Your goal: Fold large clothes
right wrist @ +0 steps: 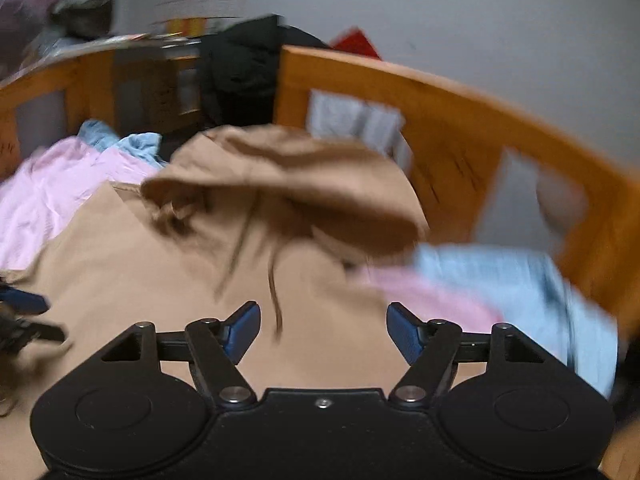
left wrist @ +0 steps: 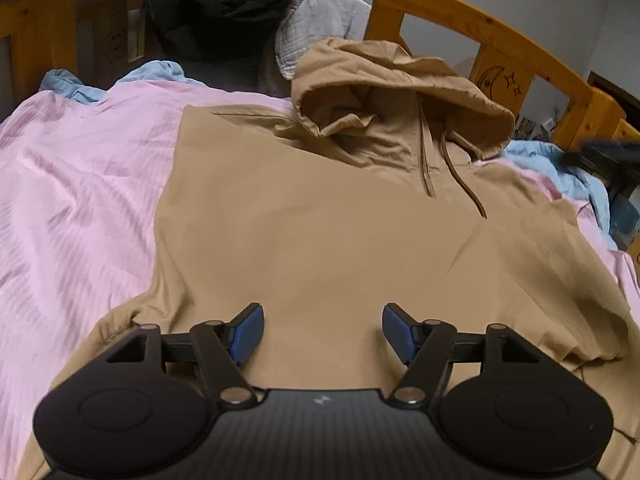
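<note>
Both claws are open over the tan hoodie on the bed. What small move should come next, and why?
Probably bring the right claw down onto the right edge of the tan hoodie and close on it. Both it and the left claw stand open with nothing between the pads. The hoodie lies spread front-up on the pink sheet, hood unfolded, and its right side spreads wider than its straight left side.

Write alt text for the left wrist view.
A tan hoodie lies spread front-up on a pink bedsheet, hood toward the wooden bed rail. The left gripper hovers over its lower part, jaws open and empty.
</note>
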